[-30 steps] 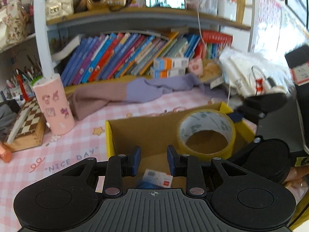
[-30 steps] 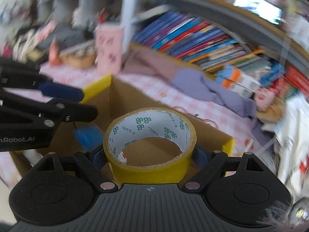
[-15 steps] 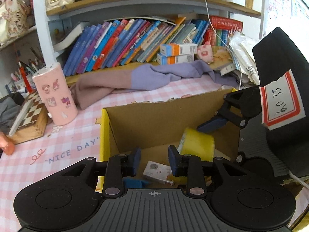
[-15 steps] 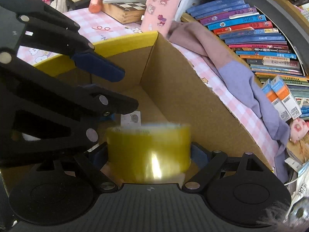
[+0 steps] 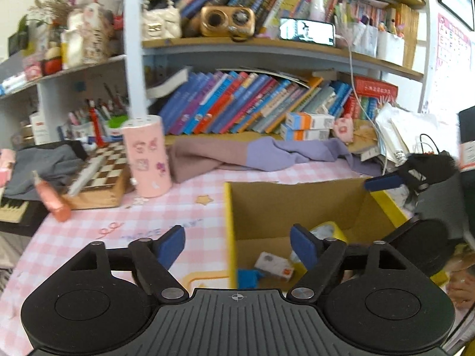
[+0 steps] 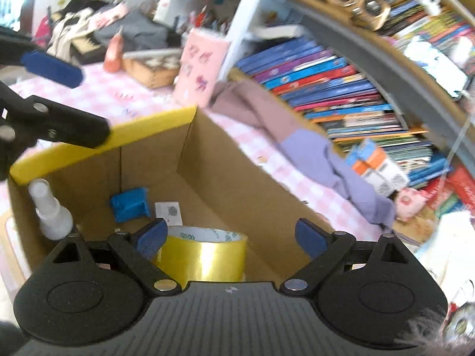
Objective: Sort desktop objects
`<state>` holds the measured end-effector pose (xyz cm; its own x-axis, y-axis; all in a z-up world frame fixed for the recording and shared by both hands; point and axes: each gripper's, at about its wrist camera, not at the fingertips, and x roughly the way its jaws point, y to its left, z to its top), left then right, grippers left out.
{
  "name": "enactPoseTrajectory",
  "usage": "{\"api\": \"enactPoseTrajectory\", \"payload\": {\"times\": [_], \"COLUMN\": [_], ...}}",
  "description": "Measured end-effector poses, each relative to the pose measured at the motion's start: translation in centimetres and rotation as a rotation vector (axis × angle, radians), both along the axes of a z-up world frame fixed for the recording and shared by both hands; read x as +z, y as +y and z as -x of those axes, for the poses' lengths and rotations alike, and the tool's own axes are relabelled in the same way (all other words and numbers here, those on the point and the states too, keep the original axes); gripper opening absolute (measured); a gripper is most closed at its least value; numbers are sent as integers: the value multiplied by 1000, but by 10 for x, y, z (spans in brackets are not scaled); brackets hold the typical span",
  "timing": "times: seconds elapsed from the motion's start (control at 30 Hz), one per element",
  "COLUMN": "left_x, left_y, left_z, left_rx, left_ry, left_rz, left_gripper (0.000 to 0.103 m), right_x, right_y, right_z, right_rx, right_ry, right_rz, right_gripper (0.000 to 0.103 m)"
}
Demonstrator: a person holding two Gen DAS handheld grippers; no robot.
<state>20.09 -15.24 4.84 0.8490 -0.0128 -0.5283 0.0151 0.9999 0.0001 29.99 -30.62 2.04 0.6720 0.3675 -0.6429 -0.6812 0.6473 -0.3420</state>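
Left hand-held gripper [image 5: 237,247] has just been opening and stands wide, nothing between its jaws, over the box [image 5: 297,207] wall. In the box lie a blue block [image 6: 129,204], a white card [image 6: 167,209] and the tape [image 6: 202,253]. Right hand-held gripper [image 6: 231,237], just opening too, spreads wide, clear of the tape.

Both wrist views close above the cardboard box [image 5: 297,204] — angled down, facing shelves, sharing its interior.
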Motion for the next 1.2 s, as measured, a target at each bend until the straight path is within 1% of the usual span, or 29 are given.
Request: {"api": "enactPoseTrajectory", "payload": {"times": [0.1, 0.2, 0.37, 0.6, 0.67, 0.8, 0.93, 1.03, 1.1, 1.13, 1.2], "left_x": [1, 1, -1, -7, -8, -13, -22, -29, -33, -35, -38], "left_y": [8, 15, 26, 42, 48, 59, 70, 74, 76, 77, 80], "left_z": [18, 39, 67, 100, 110, 131, 151, 164, 173, 177, 183], "left_rx": [16, 24, 14, 10, 16, 43, 56, 75, 92, 92, 68], "left_ry": [-16, -31, -35, -23, -14, 8, 39, 52, 70, 83, 103], "left_rz": [-10, -12, 19, 32, 35, 32, 52, 33, 34, 42, 36], "left_gripper": [86, 87, 89, 90, 93, 94, 94, 94, 94, 94, 94], "right_x": [11, 20, 29, 31, 28, 21, 14, 9, 3, 0, -6], "right_y": [-7, -11, -10, 2, 9, 19, 27, 30, 32, 33, 40], "right_z": [20, 38, 73, 123, 139, 172, 201, 219, 230, 235, 246], "right_rx": [-45, -102, -181, -291, -320, -373, -438, -499, -545, -556, -563], "right_ry": [-40, -49, -65, -60, -56, -29, 8, 34, 71, 88, 106], "right_rz": [-32, -65, -138, -239, -251, -282, -338, -385, -421, -430, -411], "right_gripper": [93, 93, 93, 93, 93, 93, 93, 93, 93, 93, 93]}}
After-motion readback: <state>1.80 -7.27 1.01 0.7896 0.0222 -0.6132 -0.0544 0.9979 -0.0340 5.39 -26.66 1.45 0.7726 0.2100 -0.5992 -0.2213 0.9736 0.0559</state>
